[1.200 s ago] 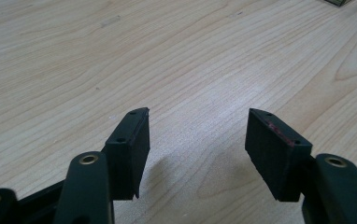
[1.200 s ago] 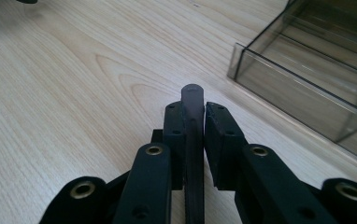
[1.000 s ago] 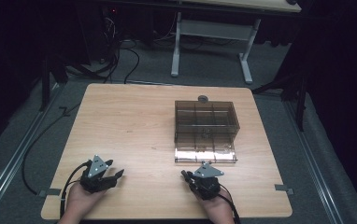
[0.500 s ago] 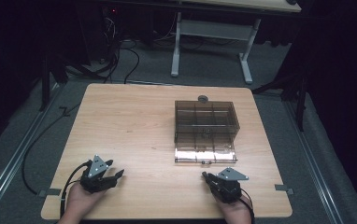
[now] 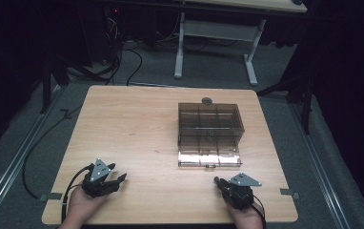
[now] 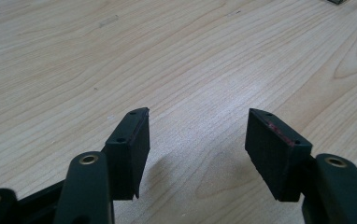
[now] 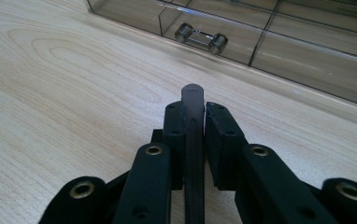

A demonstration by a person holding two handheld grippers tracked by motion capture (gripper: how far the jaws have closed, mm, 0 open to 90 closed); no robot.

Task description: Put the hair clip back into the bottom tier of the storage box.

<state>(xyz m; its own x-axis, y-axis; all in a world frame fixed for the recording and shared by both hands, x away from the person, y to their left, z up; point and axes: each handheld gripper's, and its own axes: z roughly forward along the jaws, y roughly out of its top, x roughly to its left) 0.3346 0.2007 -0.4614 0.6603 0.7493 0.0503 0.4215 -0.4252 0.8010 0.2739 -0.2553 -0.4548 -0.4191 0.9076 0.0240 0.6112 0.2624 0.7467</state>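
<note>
From above, your left gripper (image 5: 118, 180) rests at the lower left of the table (image 5: 132, 124), your right gripper (image 5: 218, 182) at the lower right, just below the clear box (image 5: 209, 129) in the centre right.

Along the left jaws: spread wide over bare wood, gripping nothing.

Along the right jaws: clamped on a thin dark strip (image 7: 194, 116) standing edge-up, pointing toward the box's little handle (image 7: 201, 38) at the top centre. I'd keep that squeeze firm and the strip level, lining up with the handle before easing forward.
</note>
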